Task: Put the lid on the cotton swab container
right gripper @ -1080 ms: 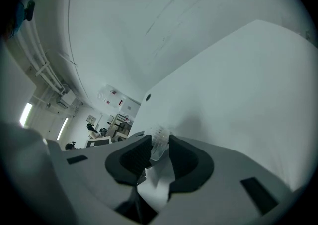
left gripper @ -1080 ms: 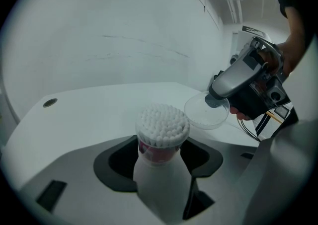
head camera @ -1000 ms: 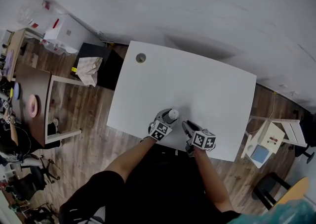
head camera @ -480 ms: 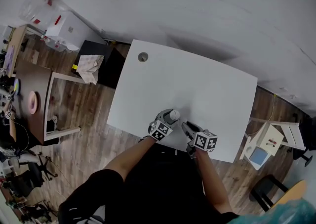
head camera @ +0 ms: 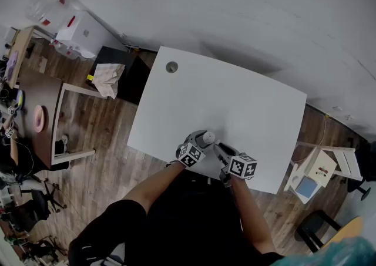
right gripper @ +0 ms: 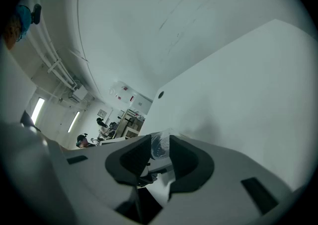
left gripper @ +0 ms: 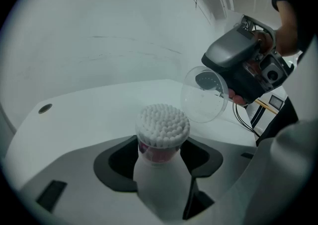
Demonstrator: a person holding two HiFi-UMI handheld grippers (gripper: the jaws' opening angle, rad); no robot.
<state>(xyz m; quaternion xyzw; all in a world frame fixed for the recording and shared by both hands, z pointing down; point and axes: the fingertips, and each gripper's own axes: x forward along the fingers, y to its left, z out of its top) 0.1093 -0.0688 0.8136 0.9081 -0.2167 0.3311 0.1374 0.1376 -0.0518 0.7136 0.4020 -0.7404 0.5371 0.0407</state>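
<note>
The cotton swab container (left gripper: 160,177) is a white bottle-shaped tub packed with white swab heads (left gripper: 163,123). It stands upright between the jaws of my left gripper (left gripper: 161,158), which are shut on its body. My right gripper (left gripper: 238,77) is shut on the clear round lid (left gripper: 203,101), holding it tilted just right of and slightly above the swab heads, apart from them. In the right gripper view the lid's edge (right gripper: 159,144) shows squeezed between the dark pads. In the head view both grippers (head camera: 200,143) (head camera: 221,152) meet near the front edge of the white table (head camera: 235,100).
The table has a round cable hole (head camera: 171,67) at its far left corner and a wall behind it. On the wooden floor a black box (head camera: 120,77) and a brown desk (head camera: 38,118) stand to the left, and a white stool (head camera: 320,165) to the right.
The right gripper has edged the lid slightly leftward, closer to the container. The left gripper keeps its hold and has not moved.
</note>
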